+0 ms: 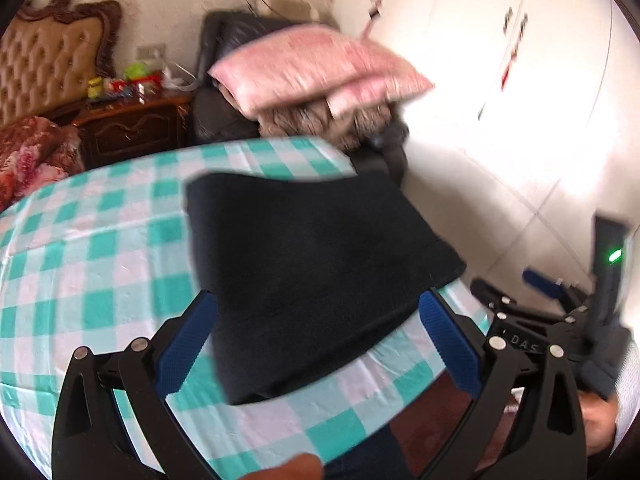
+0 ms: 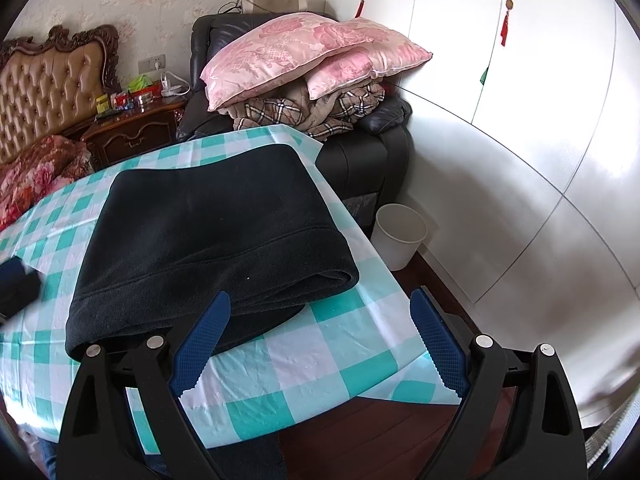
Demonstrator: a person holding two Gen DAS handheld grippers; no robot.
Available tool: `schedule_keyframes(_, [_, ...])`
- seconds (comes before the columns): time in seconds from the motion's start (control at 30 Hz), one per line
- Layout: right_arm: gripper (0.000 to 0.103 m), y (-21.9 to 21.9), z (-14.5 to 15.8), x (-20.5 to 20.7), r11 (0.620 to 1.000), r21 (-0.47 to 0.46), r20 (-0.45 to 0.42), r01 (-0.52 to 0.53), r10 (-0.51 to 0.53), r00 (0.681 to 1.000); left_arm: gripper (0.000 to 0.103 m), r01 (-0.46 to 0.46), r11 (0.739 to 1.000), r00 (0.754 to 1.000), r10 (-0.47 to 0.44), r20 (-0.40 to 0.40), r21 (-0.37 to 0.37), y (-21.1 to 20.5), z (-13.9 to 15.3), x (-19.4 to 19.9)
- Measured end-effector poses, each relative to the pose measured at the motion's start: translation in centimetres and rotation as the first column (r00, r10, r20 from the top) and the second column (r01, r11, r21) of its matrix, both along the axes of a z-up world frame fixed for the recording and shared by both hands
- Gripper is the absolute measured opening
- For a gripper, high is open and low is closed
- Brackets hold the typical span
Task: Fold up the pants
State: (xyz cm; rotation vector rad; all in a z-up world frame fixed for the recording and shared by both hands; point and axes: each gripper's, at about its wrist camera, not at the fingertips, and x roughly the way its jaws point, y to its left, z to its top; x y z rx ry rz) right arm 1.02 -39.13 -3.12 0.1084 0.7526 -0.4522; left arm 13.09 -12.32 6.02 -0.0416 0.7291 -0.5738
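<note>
We see the folded pants (image 2: 208, 232) lying on the table (image 2: 320, 364), toward its far right part. Behind the table stands an armchair (image 2: 360, 160) with pillows (image 2: 296, 52) stacked on a blanket (image 2: 320, 112). Left of the armchair sits a nightstand (image 2: 136, 132), and left of that a headboard (image 2: 52, 84). A bin (image 2: 400, 236) stands on the floor right of the table, near the wardrobe (image 2: 520, 140). Our left gripper (image 1: 320, 344) and right gripper (image 2: 320, 340) sit at the table's near edge.

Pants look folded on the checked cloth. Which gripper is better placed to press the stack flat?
Probably left: the left gripper is open with the pants between its fingers. The right gripper sits off their corner.
</note>
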Motion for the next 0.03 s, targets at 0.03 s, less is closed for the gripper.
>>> schedule_keyframes(0.03, [0.088, -0.21, -0.25, -0.05, 1.0, 0.006, 0.011, 0.005, -0.005, 1.0, 0.101, -0.044, 0.999, 0.999, 0.044, 0.024, -0.004, 1.67, 0.55, 0.1])
